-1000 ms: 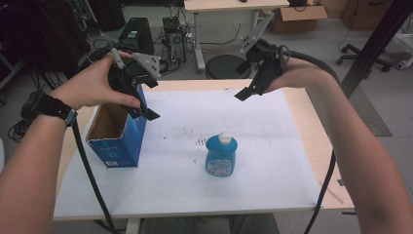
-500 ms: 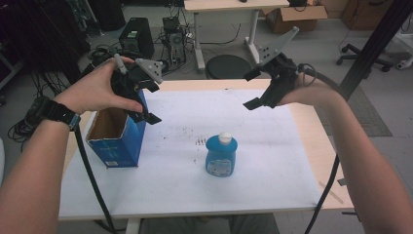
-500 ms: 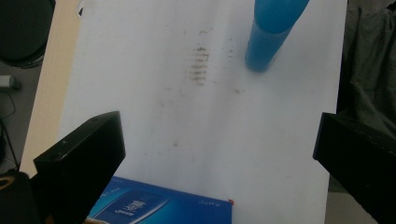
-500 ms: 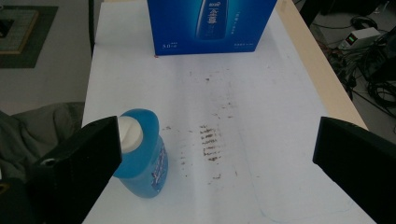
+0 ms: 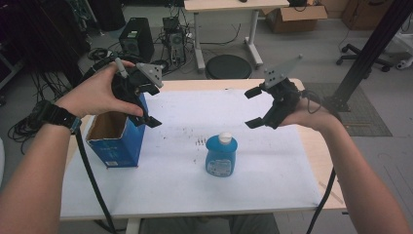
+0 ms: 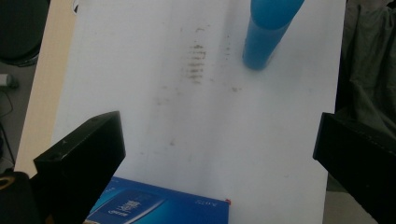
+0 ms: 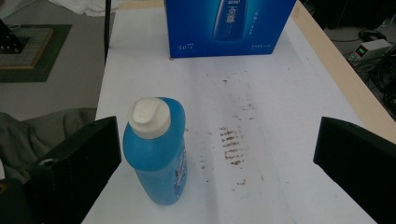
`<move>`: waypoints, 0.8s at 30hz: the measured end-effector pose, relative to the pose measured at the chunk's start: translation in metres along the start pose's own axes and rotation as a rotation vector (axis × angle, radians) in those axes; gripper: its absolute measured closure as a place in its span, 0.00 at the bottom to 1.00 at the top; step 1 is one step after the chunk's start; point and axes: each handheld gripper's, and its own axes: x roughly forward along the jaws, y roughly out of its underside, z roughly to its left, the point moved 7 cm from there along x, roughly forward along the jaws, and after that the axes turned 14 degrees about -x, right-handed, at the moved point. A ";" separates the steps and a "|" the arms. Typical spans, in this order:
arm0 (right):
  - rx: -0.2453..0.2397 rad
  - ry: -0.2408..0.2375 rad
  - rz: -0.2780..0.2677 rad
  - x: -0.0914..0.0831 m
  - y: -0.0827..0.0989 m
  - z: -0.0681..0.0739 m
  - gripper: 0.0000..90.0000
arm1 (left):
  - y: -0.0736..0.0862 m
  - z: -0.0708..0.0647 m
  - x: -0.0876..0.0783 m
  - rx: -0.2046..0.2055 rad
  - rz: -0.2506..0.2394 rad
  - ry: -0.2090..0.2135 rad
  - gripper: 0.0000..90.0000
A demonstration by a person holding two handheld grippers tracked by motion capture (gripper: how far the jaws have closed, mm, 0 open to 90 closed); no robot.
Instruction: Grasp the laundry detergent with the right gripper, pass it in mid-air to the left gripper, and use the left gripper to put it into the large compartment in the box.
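Observation:
A blue bottle (image 5: 221, 155) with a white cap stands upright near the middle of the white sheet; it also appears as the blue bottle (image 7: 156, 149) in the right gripper view and the bottle (image 6: 268, 32) in the left gripper view. An open-topped blue box (image 5: 117, 136) stands at the left; the box (image 7: 229, 25) faces the right gripper. My left gripper (image 5: 148, 105) hovers open over the box's right edge. My right gripper (image 5: 253, 107) hangs open above the table, up and right of the bottle. Both hold nothing.
The white sheet (image 5: 272, 170) covers most of the wooden table (image 5: 316, 151), with dark smudges (image 5: 200, 141) near the bottle. Beyond the far edge are computer towers, cables, a round stool and another table. A black cable (image 5: 92, 180) trails from the left gripper.
My right gripper has come down and toward the bottle, turning its jaws leftward. The left gripper stays over the box with little movement.

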 end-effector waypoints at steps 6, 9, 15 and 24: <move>0.007 0.029 -0.040 0.008 0.009 0.014 0.01 | 0.000 -0.002 0.002 0.001 -0.003 -0.001 0.03; 0.015 0.031 -0.060 0.013 0.012 0.022 0.01 | 0.001 -0.004 0.003 0.005 -0.003 0.002 0.03; 0.037 0.049 -0.083 0.023 0.023 0.034 0.01 | 0.002 -0.006 0.005 0.006 0.000 0.003 0.03; 0.067 0.066 -0.116 0.041 0.042 0.047 0.01 | 0.002 -0.007 0.009 0.013 0.003 0.006 0.03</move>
